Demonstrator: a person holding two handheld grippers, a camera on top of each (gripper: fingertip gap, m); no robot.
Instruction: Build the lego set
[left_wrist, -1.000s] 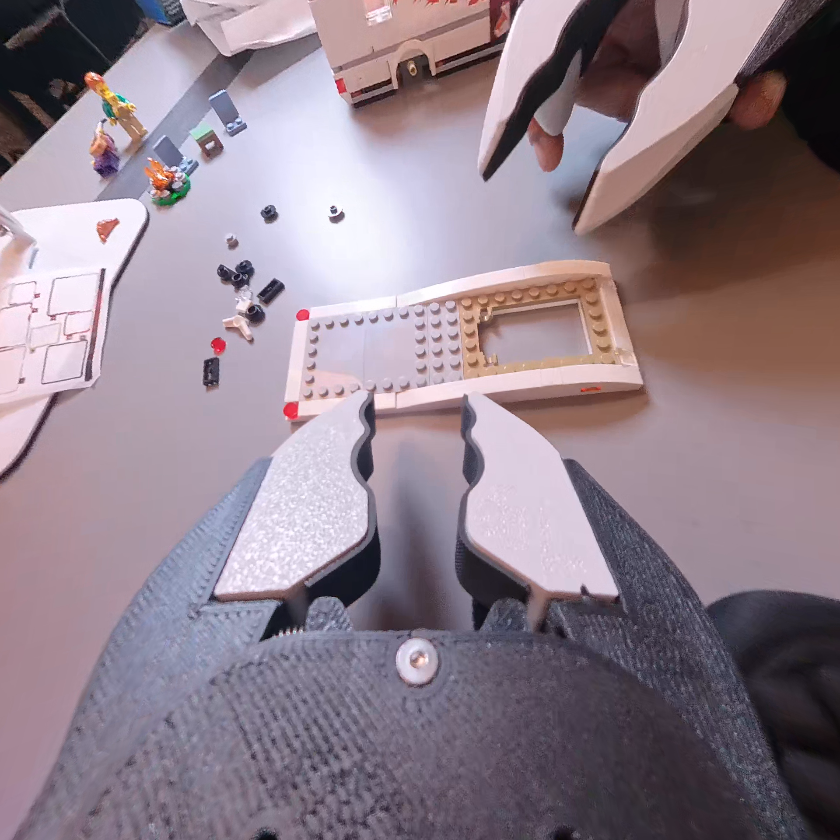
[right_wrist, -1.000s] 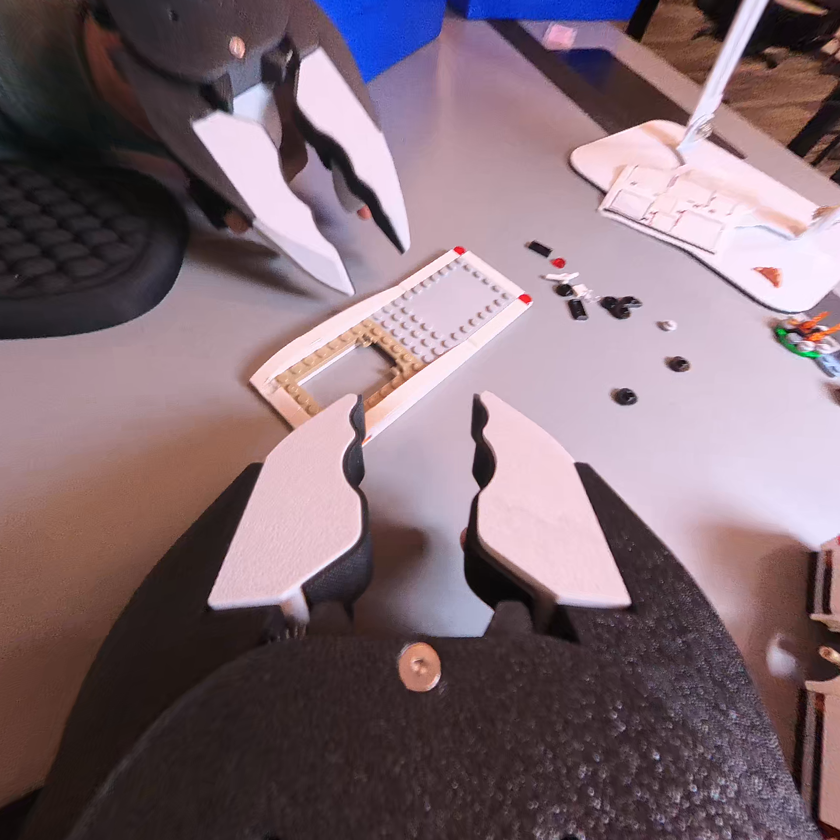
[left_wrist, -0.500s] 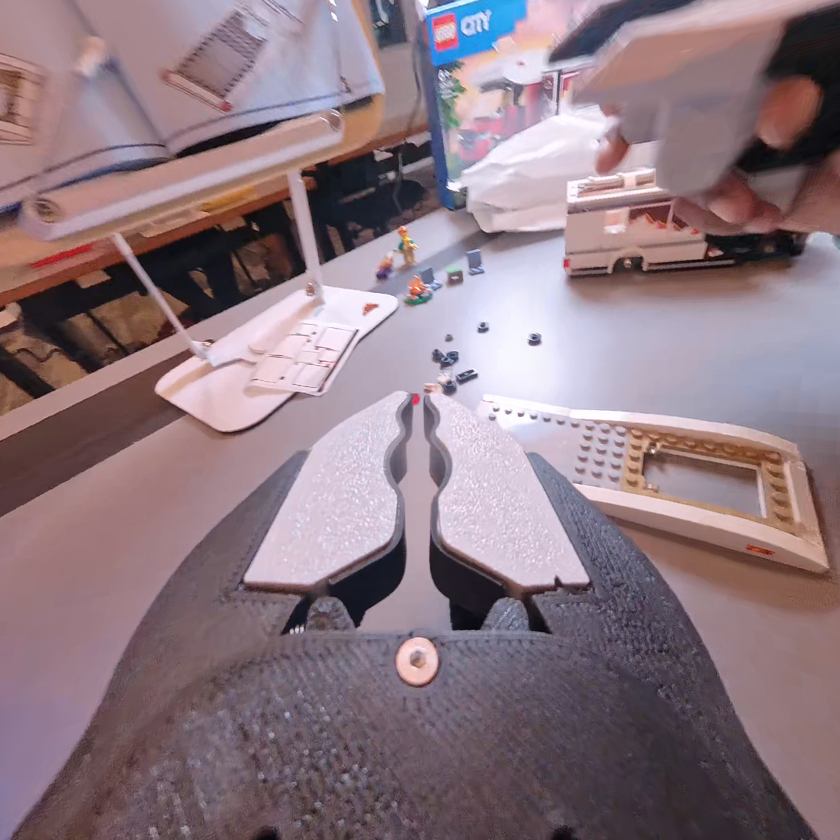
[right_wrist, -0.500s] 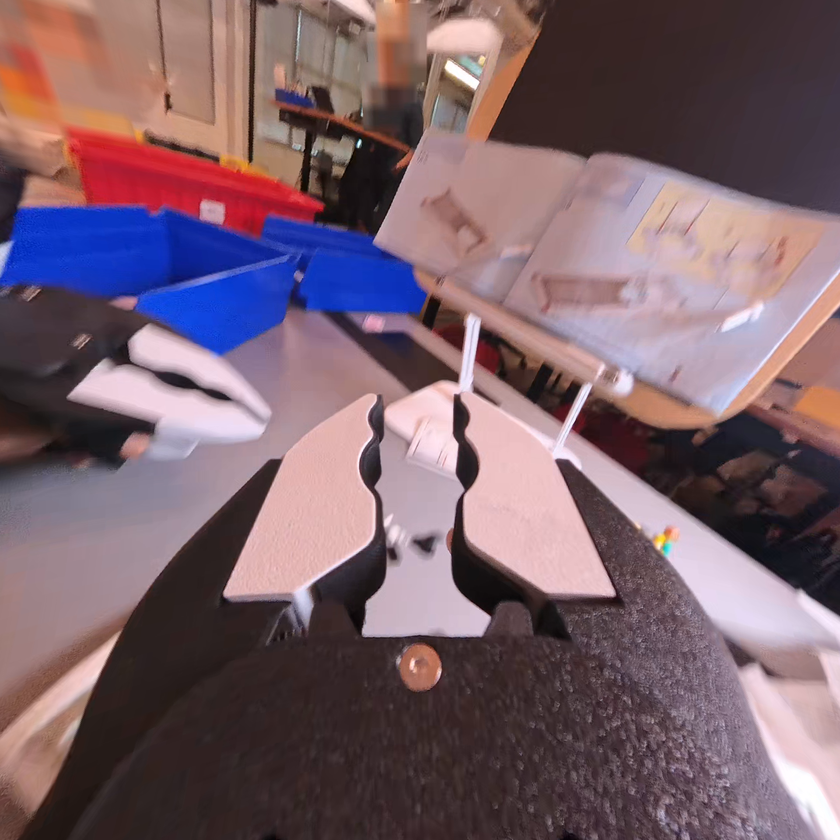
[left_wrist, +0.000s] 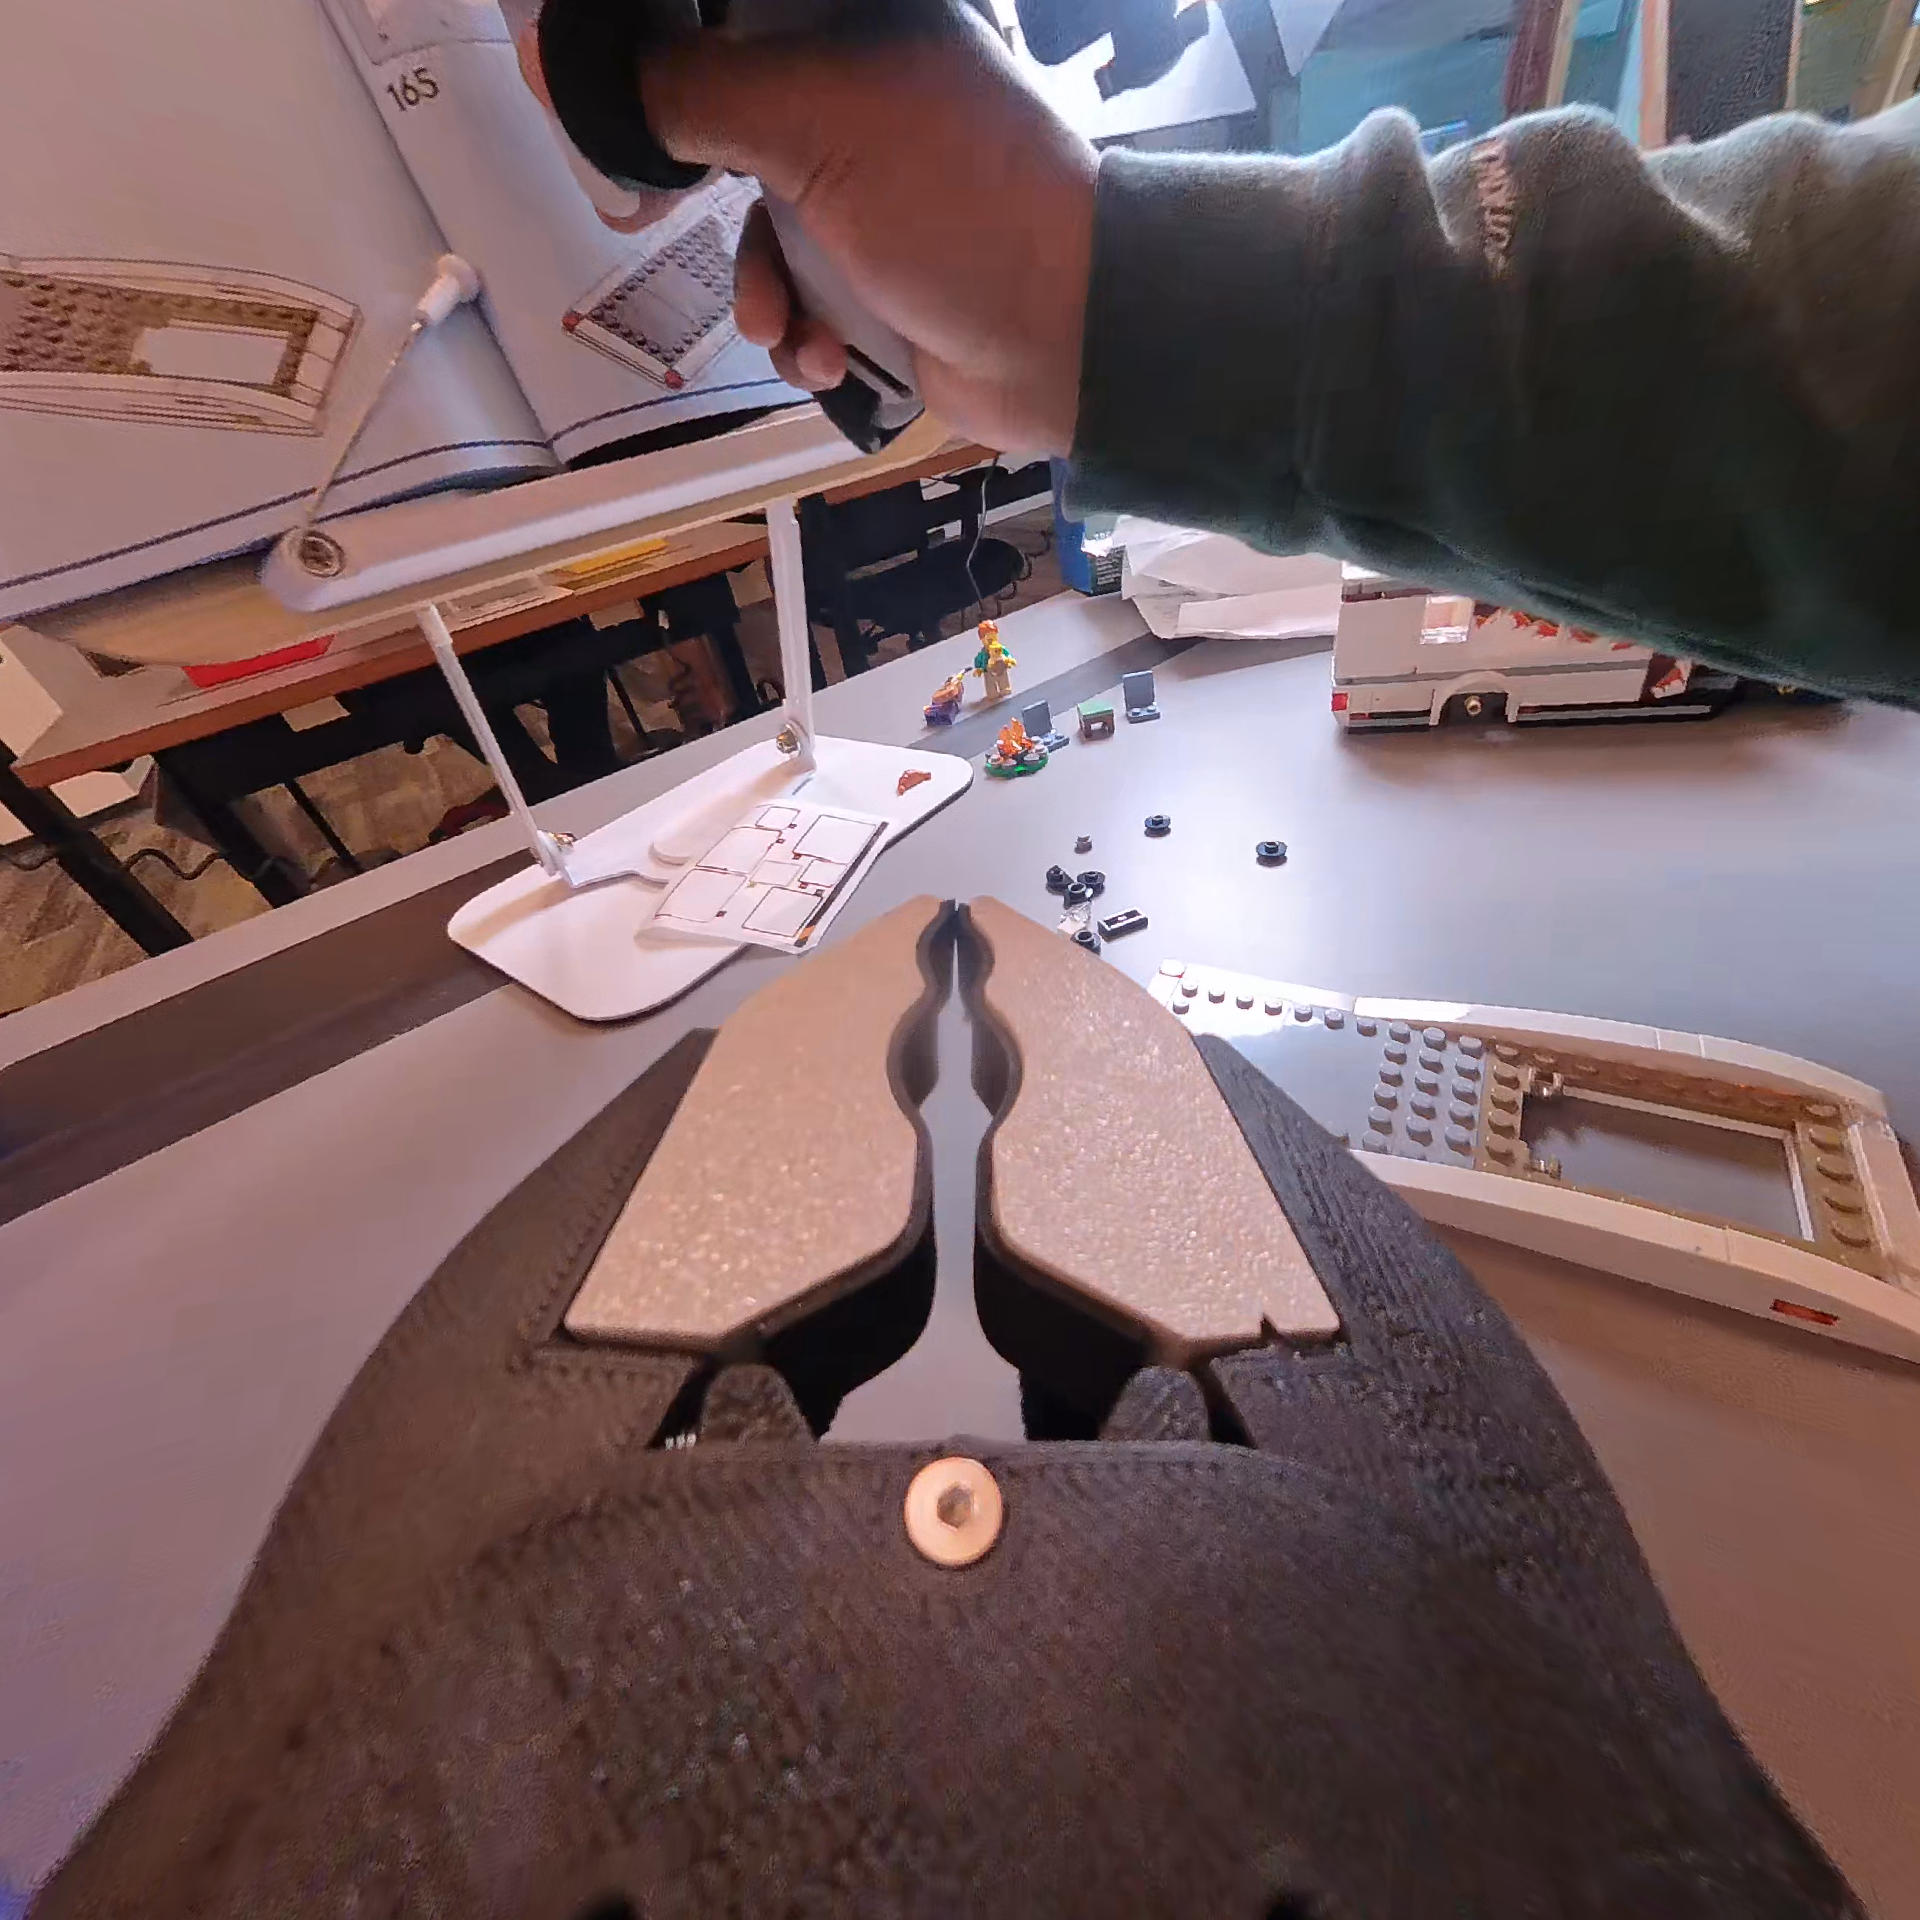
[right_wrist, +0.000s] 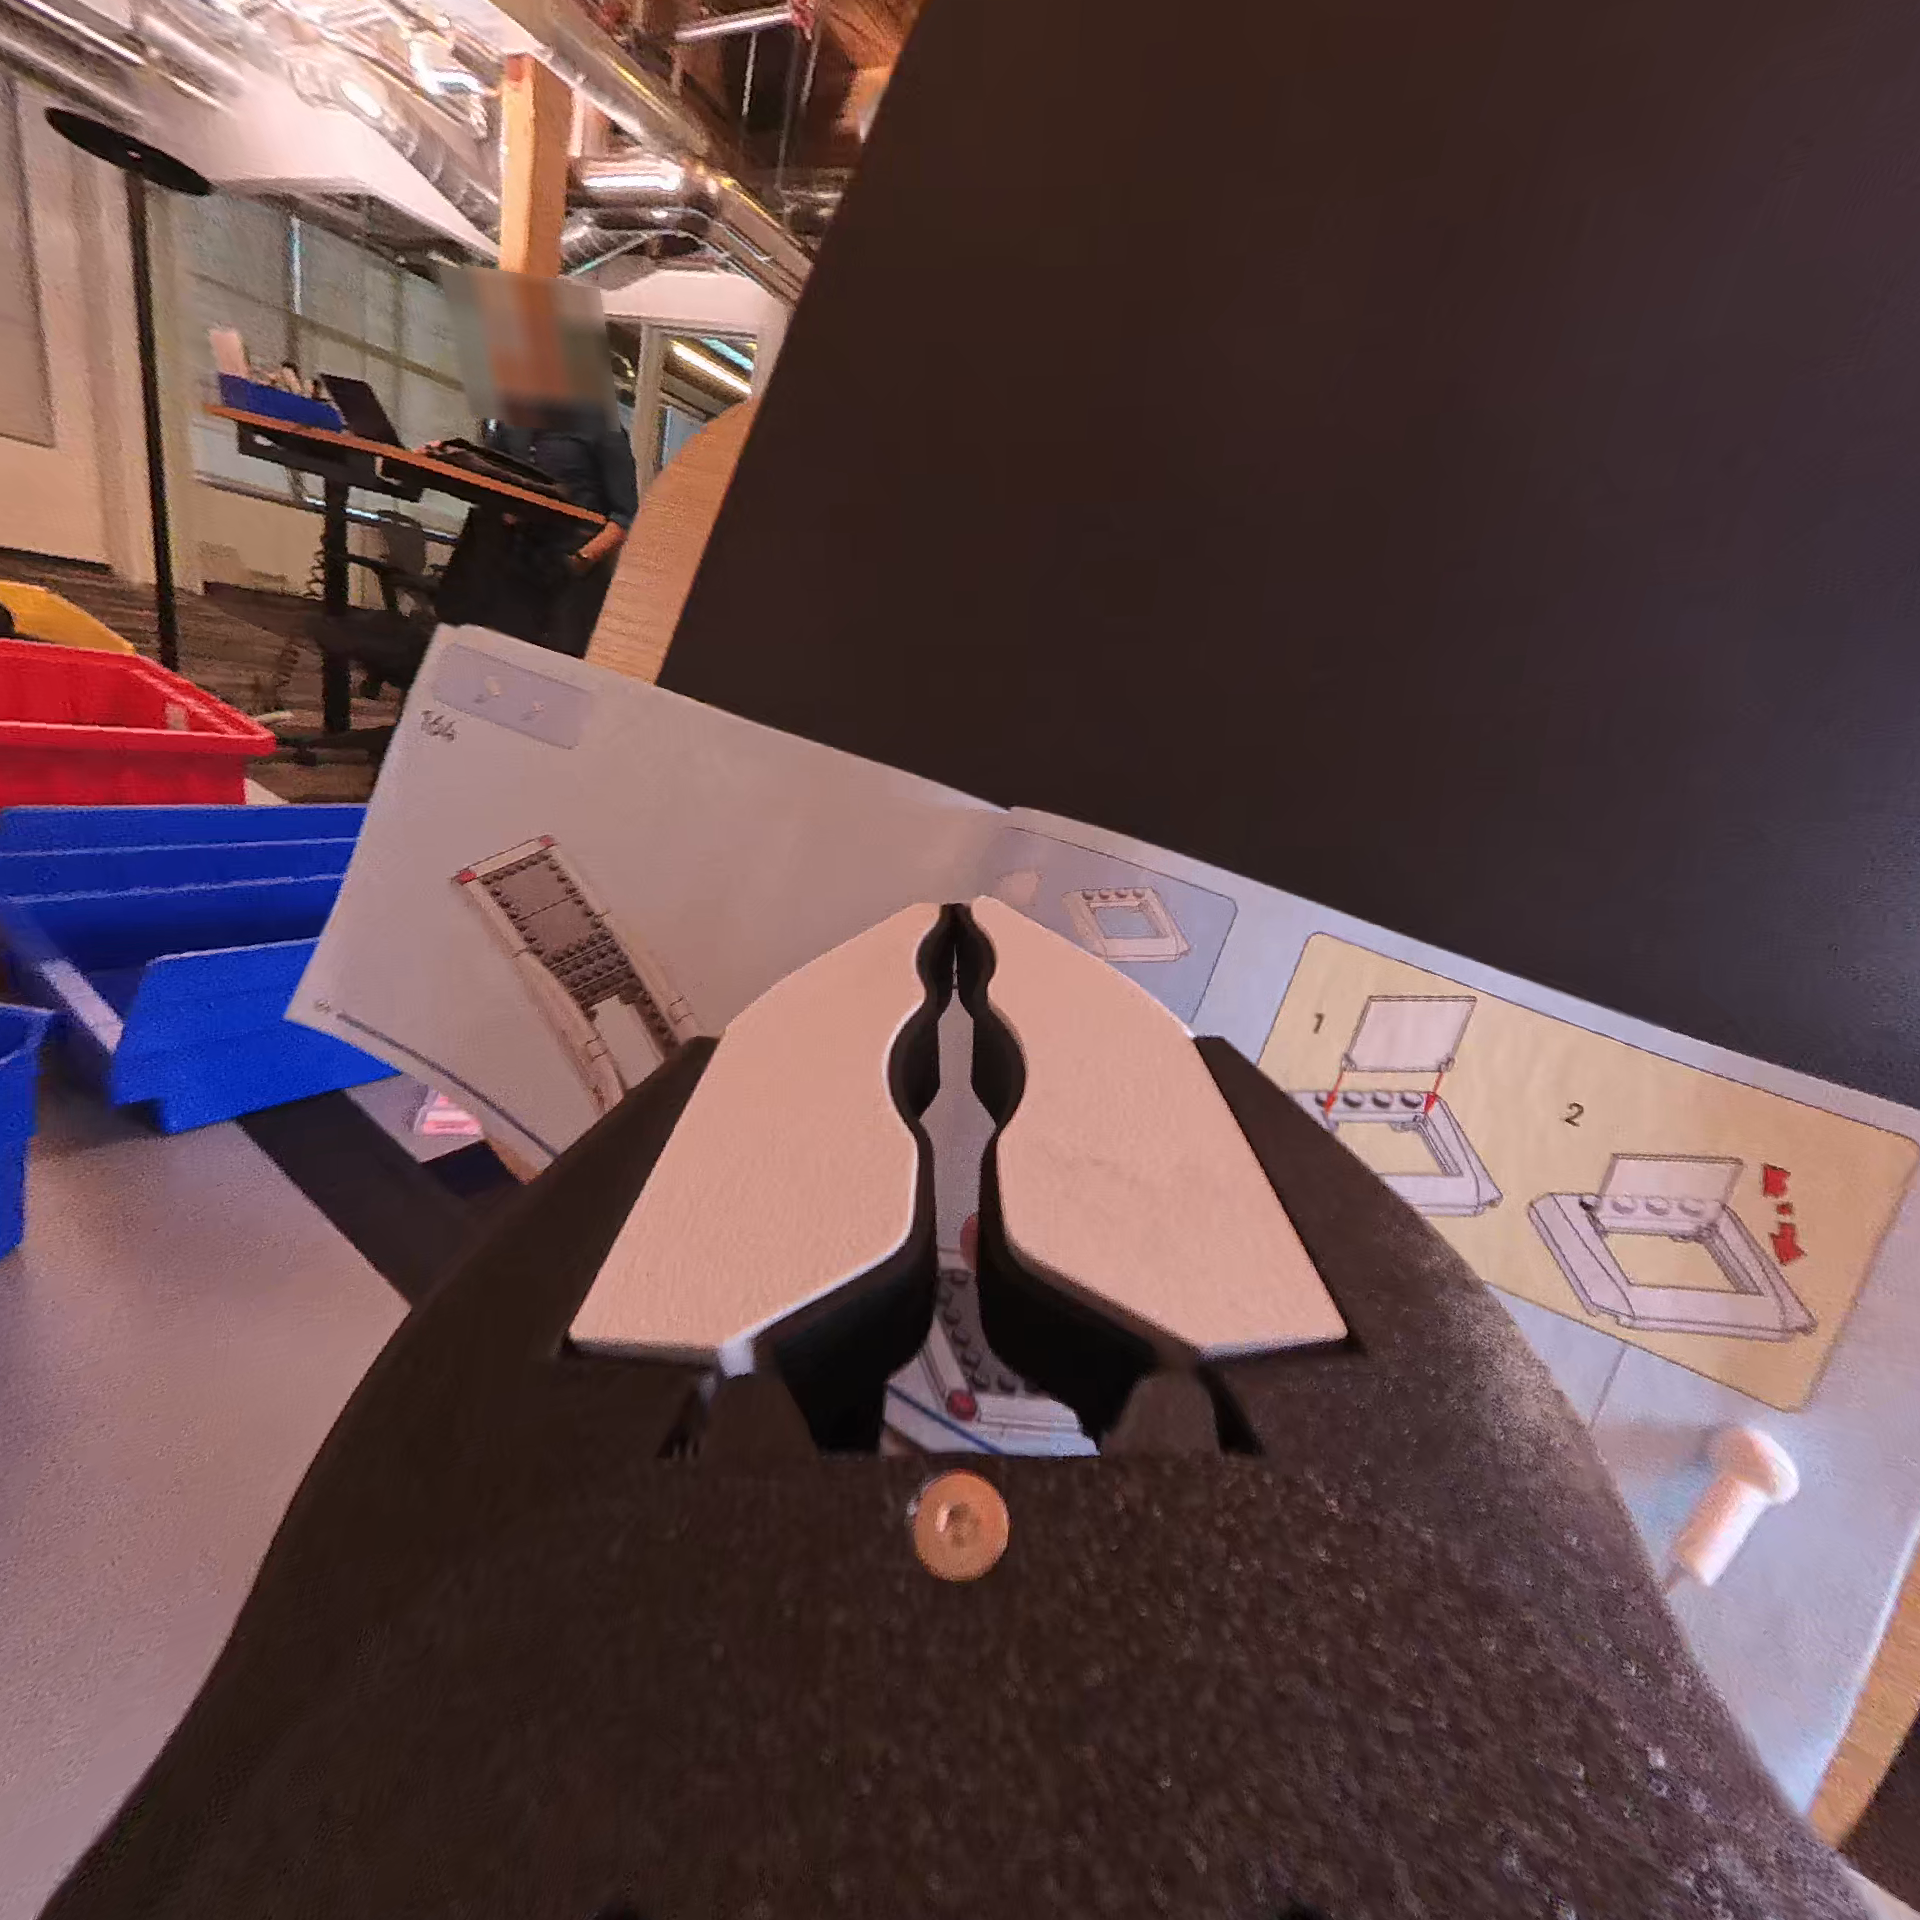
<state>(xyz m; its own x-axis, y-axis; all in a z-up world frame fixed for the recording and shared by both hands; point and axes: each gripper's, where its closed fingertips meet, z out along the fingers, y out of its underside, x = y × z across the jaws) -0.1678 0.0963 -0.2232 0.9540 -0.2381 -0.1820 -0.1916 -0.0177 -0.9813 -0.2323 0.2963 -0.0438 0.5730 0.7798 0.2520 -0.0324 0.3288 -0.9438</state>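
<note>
Left tool (left_wrist: 954, 906) shows brick plate (left_wrist: 1621, 1132); right tool (right_wrist: 960, 909) shows booklet (right_wrist: 727, 883)

Blue bins (right_wrist: 197, 966), red bin (right_wrist: 114, 738), green sleeve (left_wrist: 1507, 343)

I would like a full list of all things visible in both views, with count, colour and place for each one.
Brick plate assembly: one, white, grey and tan, table right.
Small loose pieces: several, mostly black, mid-table.
Minifigure: one, orange hair, far table.
Brick vehicle: one, white, far right.
Instruction booklet: one, open, on white stand.
Bins: blue and red, left.
Left gripper: shut, empty, above table.
Right gripper: shut, empty, before booklet.
Hand: one, green sleeve, holding right gripper.
</note>
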